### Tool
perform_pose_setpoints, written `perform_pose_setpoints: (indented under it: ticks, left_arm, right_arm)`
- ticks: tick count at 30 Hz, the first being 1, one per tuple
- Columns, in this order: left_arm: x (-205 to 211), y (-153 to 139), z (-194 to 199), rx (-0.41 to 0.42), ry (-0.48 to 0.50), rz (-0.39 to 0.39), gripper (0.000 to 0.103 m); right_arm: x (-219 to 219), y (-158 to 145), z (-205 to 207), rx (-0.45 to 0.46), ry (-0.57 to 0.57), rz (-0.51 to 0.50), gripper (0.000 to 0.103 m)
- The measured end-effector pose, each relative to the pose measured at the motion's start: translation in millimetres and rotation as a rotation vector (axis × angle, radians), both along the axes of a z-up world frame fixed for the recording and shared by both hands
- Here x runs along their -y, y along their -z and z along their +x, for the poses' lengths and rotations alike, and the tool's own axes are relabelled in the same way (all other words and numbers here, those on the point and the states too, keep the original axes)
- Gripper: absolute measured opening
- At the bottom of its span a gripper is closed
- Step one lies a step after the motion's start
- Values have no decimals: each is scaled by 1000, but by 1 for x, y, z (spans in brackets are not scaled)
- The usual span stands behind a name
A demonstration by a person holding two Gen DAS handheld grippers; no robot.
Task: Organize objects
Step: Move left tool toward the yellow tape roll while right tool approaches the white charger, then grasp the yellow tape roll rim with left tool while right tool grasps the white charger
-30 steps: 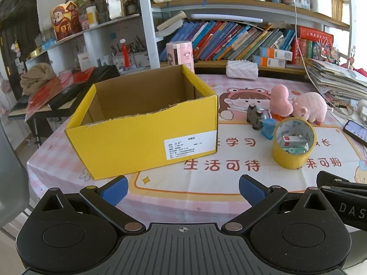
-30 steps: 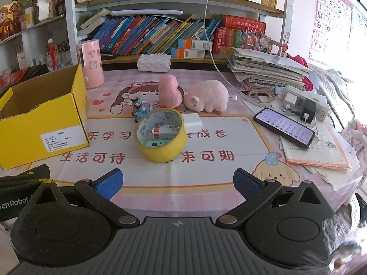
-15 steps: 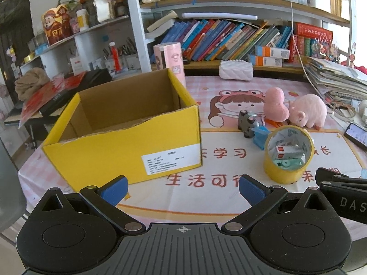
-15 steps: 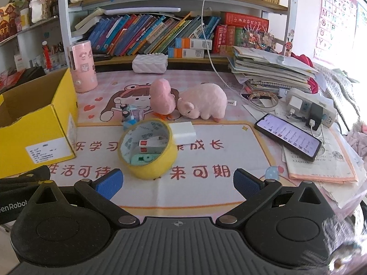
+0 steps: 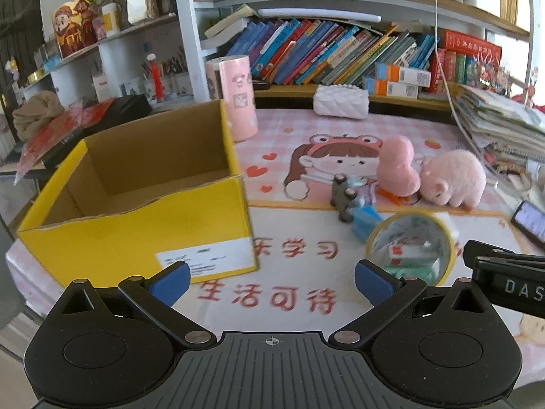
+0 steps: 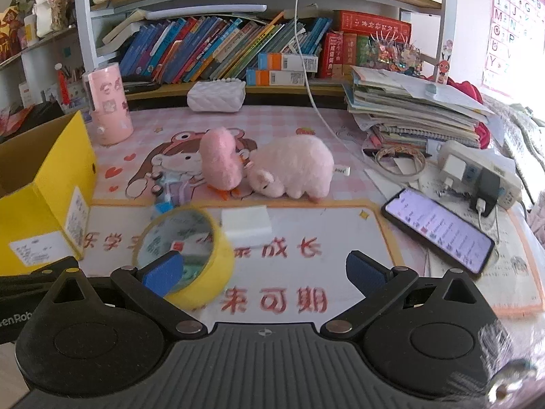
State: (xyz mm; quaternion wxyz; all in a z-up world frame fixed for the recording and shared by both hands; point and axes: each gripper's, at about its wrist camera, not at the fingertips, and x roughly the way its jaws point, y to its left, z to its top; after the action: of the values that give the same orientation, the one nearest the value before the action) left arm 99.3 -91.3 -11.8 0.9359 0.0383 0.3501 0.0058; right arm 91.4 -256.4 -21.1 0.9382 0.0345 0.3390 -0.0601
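An open, empty yellow cardboard box point(image 5: 136, 238) stands on the left of the table; its side shows in the right wrist view point(image 6: 47, 184). A yellow tape roll point(image 5: 410, 243) stands on edge right of it, just ahead of my right gripper's left finger point(image 6: 190, 252). Behind it lie a pink plush pig point(image 6: 293, 170), a pink plush heart point(image 6: 219, 162), a small toy car point(image 5: 344, 197) and a white eraser block point(image 6: 246, 221). My left gripper point(image 5: 270, 277) is open and empty, low over the mat. My right gripper point(image 6: 264, 269) is open and empty.
A phone point(image 6: 437, 230) lies on papers at the right, by a power strip point(image 6: 480, 177) and a stack of books point(image 6: 408, 112). A pink cup point(image 5: 233, 97) and a white case point(image 5: 340, 100) stand at the back below the bookshelf.
Both grippers have moved forward and to the right over the table. The box has slid left in the views and the tape roll is nearer. Both stay open.
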Motion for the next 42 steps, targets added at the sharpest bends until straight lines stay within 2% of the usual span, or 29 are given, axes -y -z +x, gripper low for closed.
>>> perform_pose_setpoints:
  ticks: [17, 21, 28, 32, 35, 40, 41, 42]
  left_arm:
    - [45, 5, 31, -26, -16, -47, 103]
    - [56, 5, 34, -16, -10, -35, 103]
    - [72, 9, 45, -43, 53, -83, 103]
    - [85, 18, 52, -85, 101, -88, 103]
    - [90, 29, 60, -146, 110, -91, 103]
    - [87, 42, 71, -238, 102, -175, 101]
    - [86, 43, 72, -256, 94, -181, 100]
    - [85, 45, 72, -264, 90, -184, 93]
  right_arm:
    - [51, 7, 54, -9, -61, 21, 102]
    - [62, 9, 61, -9, -61, 32, 102]
    - [81, 11, 70, -1, -37, 62, 101]
    - [90, 12, 75, 0, -24, 80, 101]
    - [93, 13, 78, -6, -36, 77, 101]
    - [95, 15, 81, -12, -62, 76, 101]
    - [95, 15, 81, -13, -67, 76, 101]
    - [95, 16, 82, -16, -72, 77, 101]
